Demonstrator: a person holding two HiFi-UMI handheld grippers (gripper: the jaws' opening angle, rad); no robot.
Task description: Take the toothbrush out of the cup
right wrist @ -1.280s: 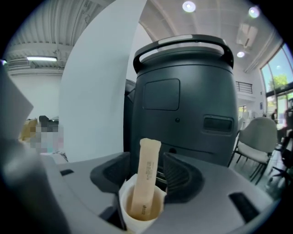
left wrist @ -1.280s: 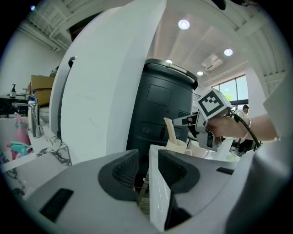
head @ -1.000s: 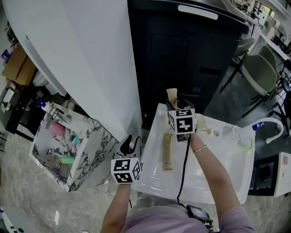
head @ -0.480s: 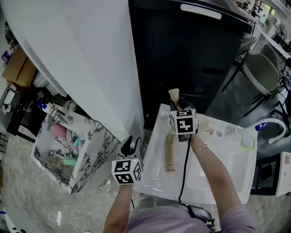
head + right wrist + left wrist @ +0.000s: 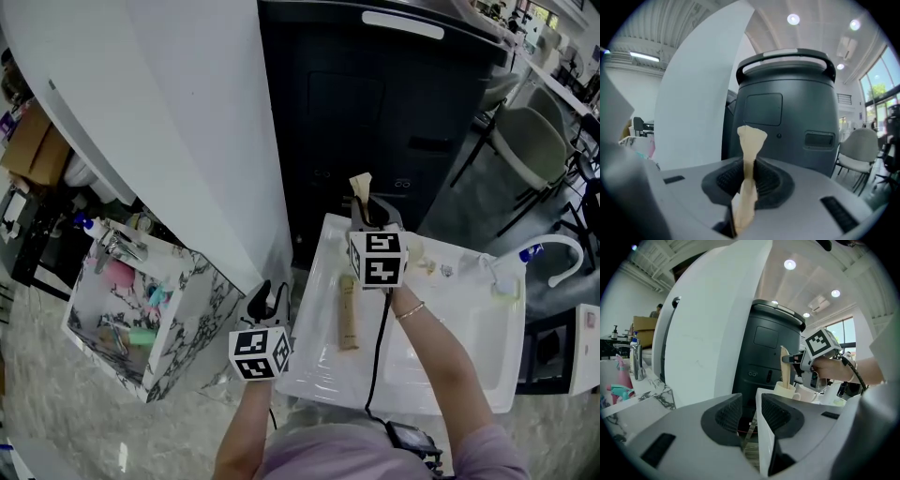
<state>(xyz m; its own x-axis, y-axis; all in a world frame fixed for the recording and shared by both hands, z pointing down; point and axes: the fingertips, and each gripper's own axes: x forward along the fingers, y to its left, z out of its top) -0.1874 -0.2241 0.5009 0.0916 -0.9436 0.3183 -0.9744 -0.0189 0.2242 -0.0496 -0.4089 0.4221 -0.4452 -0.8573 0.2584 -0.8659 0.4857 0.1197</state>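
A tray (image 5: 478,328) lies in the middle, with a bin (image 5: 394,112) standing right behind it. A curved panel (image 5: 178,112) rises to the left of the bin. Left of the tray, below the panel, sits a box (image 5: 183,314) with bottles and small things in it. On the tray, a tube (image 5: 348,314) lies lengthwise near the left edge. At the tray's far edge stands a cup (image 5: 784,390), with another cup (image 5: 808,394) just to its right. The toothbrush (image 5: 359,190) stands upright in the first cup. A faucet (image 5: 555,246) sits at the tray's far right corner. Chairs (image 5: 530,141) stand beyond it, right of the bin.
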